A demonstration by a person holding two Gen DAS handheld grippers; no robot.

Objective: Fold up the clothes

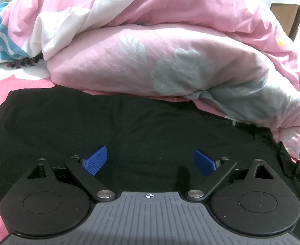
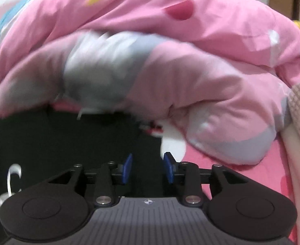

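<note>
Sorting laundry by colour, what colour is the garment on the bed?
Plain black garment, clearest in the left wrist view.

Even, soft indoor light; the left wrist view is sharp, the right motion-blurred, both bowed at the edges.

No readable text, label, brand or number from my seat, only a small crosshair mark [image 1: 149, 196] on each gripper body, nothing legible on fabrics

One black garment [image 1: 88, 126], one pink quilt [image 1: 150, 61] (bunched), two grippers [image 1: 150, 161] [image 2: 147, 168]
</note>
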